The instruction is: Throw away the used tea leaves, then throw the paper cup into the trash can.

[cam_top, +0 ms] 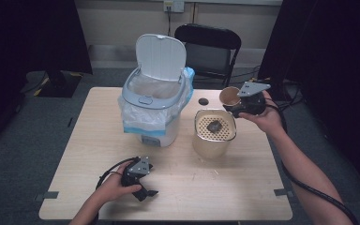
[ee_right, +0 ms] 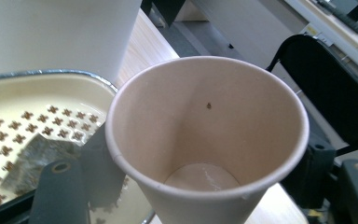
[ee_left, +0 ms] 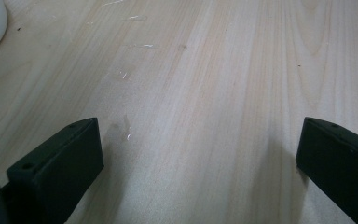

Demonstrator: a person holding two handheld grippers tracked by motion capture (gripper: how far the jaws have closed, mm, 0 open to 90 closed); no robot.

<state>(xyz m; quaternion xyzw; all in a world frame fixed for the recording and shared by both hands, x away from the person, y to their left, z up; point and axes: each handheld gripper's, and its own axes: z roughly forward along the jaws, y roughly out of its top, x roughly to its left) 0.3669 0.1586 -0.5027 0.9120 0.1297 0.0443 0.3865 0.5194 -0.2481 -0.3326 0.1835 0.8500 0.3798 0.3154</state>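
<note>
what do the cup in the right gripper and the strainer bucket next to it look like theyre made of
The cup looks like paper: matte beige walls, a rolled rim and a flat pale bottom. It sits between the right gripper's jaws. The strainer bucket looks like cream plastic or enamelled metal, hard to tell which: it has a glossy perforated insert and a thin shiny rim that could be metal. A dark lump lies on the insert.

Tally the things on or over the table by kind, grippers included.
Grippers: 2, left gripper resting open on the table, right gripper shut on the cup
Paper cup: 1
Bin: 1
Strainer pot: 1
Tea bag: 1
Small black disc: 1
Total: 7
</note>
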